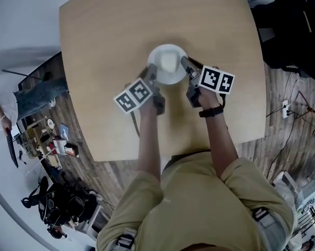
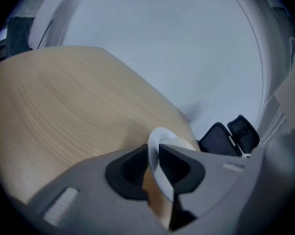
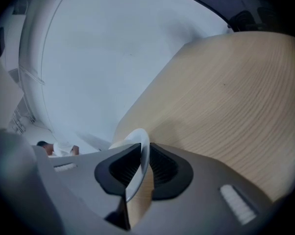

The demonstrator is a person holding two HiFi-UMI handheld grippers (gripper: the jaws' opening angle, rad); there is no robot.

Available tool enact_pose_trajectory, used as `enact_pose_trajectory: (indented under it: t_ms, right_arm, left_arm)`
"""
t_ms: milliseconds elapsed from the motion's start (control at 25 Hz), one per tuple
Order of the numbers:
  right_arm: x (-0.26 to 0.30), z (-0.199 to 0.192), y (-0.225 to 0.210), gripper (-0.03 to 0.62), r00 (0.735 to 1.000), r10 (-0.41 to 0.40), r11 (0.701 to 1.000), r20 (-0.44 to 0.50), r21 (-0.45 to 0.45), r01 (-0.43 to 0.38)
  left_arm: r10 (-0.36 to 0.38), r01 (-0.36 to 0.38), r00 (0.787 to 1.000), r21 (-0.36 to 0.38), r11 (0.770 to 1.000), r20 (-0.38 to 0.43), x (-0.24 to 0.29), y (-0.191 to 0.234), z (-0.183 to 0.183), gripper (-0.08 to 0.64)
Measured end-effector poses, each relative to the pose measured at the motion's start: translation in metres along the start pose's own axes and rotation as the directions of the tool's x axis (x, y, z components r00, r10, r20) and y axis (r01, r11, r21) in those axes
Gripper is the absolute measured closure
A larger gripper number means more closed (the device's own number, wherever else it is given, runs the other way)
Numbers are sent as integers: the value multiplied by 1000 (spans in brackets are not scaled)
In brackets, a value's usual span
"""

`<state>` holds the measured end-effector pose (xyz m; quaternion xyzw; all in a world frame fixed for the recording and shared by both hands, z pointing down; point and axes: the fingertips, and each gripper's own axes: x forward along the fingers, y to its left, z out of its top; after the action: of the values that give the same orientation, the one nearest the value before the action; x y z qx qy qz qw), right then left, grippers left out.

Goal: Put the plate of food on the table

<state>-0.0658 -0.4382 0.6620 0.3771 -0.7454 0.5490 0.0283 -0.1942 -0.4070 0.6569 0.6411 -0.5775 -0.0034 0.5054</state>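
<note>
Plate [image 1: 170, 80]: 1, on table [image 1: 105, 46] | left claw [image 2: 155, 168]: apart astride rim | right claw [image 3: 143, 165]: apart astride rim | claws: 2

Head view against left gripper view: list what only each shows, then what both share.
Head view only: the whole plate from above, the left gripper and right gripper at its opposite edges, the person's arms. Left gripper view only: its ribbed pads flanking the rim, edge-on. Both: the plate and the table.

We read no words, numbers or brands anywhere. The left gripper [image 1: 151, 75] and right gripper [image 1: 185, 63] bear only patterned square markers [image 1: 132, 95]
</note>
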Motion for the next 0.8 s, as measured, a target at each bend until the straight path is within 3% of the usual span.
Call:
enact_pose_trajectory:
  t_ms: [160,560,680,800]
  right_arm:
    - [11,0,-15,515,992,-122,982,-14,-148,119]
    - [27,-5,-34,506,978,-209,927,-20,-323,192]
    - [30,-11,-37,502,968,-249,895,-23,-386,221]
    - [32,-15,-43,495,950,-310,841,-22,-473,263]
  left_arm:
    - [24,-24,1000,43,999,-17,15,6,-5,486]
    - [103,-96,994,153,983,-39,38,26,-21,468]
    - [128,-117,990,189,975,-50,39,31,-24,466]
    - [159,-139,985,254,957,-59,41,33,-28,468]
